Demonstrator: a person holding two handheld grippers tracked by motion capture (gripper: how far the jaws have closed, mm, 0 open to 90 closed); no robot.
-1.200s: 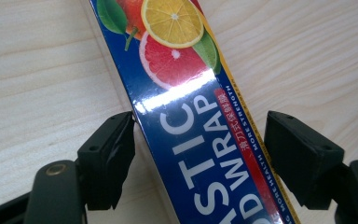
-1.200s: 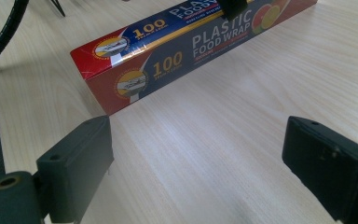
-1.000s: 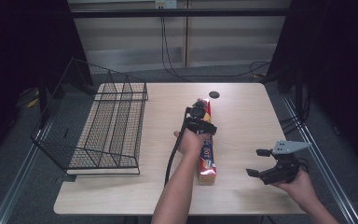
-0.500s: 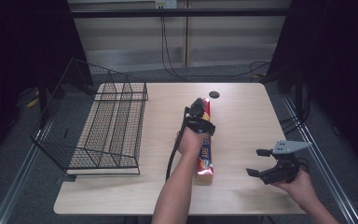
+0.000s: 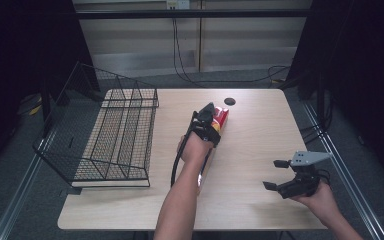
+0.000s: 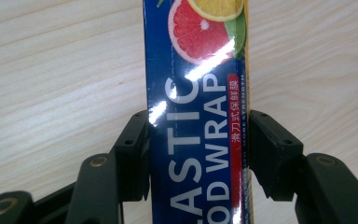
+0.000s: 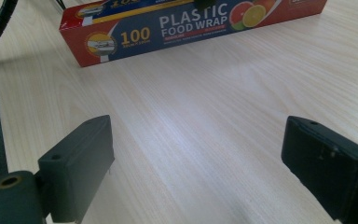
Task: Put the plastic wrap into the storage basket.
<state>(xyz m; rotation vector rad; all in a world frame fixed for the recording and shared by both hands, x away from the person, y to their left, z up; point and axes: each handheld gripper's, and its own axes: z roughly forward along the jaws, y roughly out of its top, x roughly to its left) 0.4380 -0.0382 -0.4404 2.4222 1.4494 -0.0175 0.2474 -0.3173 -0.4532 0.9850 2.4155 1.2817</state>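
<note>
Left gripper view: jaws flanking wrap box [image 6: 196, 140]

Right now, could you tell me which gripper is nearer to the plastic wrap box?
Left. The left gripper straddles the plastic wrap box; the right gripper stands apart, open over bare table.

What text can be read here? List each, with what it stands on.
"PLASTIC FOOD WRAP": side of the box.
"100": same box, near its end; small print beneath is blurred.
"ASTIC", "OD WRAP": box between the left gripper fingers; the red strip's small characters aren't legible.
</note>
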